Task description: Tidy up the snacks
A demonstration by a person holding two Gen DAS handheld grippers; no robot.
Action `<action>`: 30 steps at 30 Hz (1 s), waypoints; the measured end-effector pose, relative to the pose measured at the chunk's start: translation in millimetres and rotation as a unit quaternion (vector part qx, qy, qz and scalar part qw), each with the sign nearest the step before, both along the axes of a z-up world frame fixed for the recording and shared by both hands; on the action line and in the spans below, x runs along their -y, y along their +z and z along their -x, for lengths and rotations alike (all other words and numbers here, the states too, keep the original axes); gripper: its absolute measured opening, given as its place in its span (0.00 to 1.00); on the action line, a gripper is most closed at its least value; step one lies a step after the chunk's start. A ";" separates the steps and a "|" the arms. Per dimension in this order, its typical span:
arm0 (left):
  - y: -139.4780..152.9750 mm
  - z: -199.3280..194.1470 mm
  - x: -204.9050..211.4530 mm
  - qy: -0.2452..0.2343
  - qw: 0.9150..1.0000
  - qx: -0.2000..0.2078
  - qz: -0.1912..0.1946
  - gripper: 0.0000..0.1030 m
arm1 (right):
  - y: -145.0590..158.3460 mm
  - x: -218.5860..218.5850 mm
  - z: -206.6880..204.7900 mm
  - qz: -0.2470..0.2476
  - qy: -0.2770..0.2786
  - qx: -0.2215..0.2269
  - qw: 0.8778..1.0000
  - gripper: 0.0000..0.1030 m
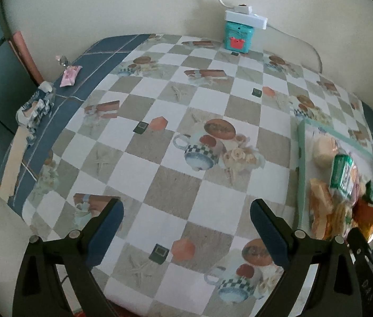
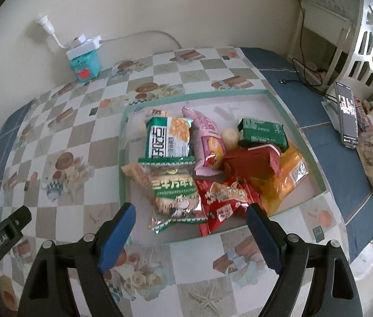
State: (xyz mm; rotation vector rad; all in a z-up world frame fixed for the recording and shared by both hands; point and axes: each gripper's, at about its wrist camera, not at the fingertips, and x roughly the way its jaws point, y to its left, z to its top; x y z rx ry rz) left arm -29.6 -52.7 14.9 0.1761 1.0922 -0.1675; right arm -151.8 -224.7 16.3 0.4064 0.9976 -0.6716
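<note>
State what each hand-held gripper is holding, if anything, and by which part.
Nothing is held. The left hand-held gripper and the right hand-held gripper are both open and empty.

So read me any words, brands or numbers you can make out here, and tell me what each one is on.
"GenRobot.AI": white lettering on the left gripper, at the right wrist view's left edge.
Snack packets in the tray: large printed characters, too blurred to read reliably.
Phone screen: too small to read.
</note>
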 end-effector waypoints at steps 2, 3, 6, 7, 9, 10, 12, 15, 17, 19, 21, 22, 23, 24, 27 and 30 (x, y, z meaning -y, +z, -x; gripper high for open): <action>-1.0 3.6 -0.3 -0.005 1.000 -0.001 -0.009 0.94 | -0.7 -2.8 1.2 0.001 0.002 -0.002 1.000 0.85; -1.4 4.5 -0.5 -0.006 1.000 -0.002 -0.011 0.94 | -0.9 -4.0 1.9 0.002 0.003 -0.003 1.000 0.85; -1.7 8.5 -1.7 -0.011 1.000 -0.002 -0.015 0.94 | -1.4 -7.5 3.9 0.004 0.005 -0.005 1.000 0.85; -1.3 10.2 -2.1 -0.013 1.000 0.000 -0.018 0.94 | -1.5 -8.2 4.5 0.004 0.006 -0.006 1.000 0.85; -1.3 13.1 -2.8 -0.016 1.000 0.003 -0.023 0.94 | -2.3 -10.4 6.1 0.005 0.008 -0.008 1.000 0.85; -1.4 14.9 -3.3 -0.018 1.000 0.004 -0.025 0.94 | -2.5 -11.0 6.6 0.006 0.008 -0.009 1.000 0.85; -1.9 18.2 -4.5 -0.022 0.999 0.006 -0.028 0.94 | -2.2 -11.7 8.4 0.005 0.007 -0.008 1.000 0.85; -1.8 23.4 -6.2 -0.026 0.999 0.011 -0.035 0.94 | -0.7 -12.8 10.9 0.006 0.005 -0.005 1.000 0.85; -1.2 25.7 -7.7 -0.027 0.999 0.014 -0.036 0.94 | -0.1 -13.9 12.1 0.006 0.006 -0.003 1.000 0.85; -0.4 26.9 -9.0 -0.026 0.999 0.017 -0.035 0.94 | 1.2 -14.6 13.0 0.007 0.006 0.000 1.000 0.85; 0.9 27.7 -11.2 -0.023 0.999 0.019 -0.032 0.94 | 2.1 -15.3 12.8 0.008 0.007 0.001 1.000 0.85; 1.5 27.5 -12.4 -0.021 0.999 0.020 -0.031 0.94 | 2.1 -15.7 12.3 0.008 0.008 0.001 1.000 0.85; 1.6 27.1 -12.7 -0.020 0.999 0.020 -0.030 0.94 | 1.8 -15.9 11.7 0.008 0.008 0.000 1.000 0.85; 1.4 26.4 -13.4 -0.019 0.999 0.019 -0.029 0.94 | 1.5 -16.3 11.0 0.007 0.010 -0.001 1.000 0.85; 0.9 25.1 -13.6 -0.019 0.999 0.016 -0.027 0.94 | 1.2 -18.3 8.9 0.007 0.015 -0.002 1.000 0.85; -0.5 24.0 -12.5 -0.023 0.999 0.013 -0.028 0.94 | -0.5 -20.4 6.1 0.005 0.021 -0.006 1.000 0.85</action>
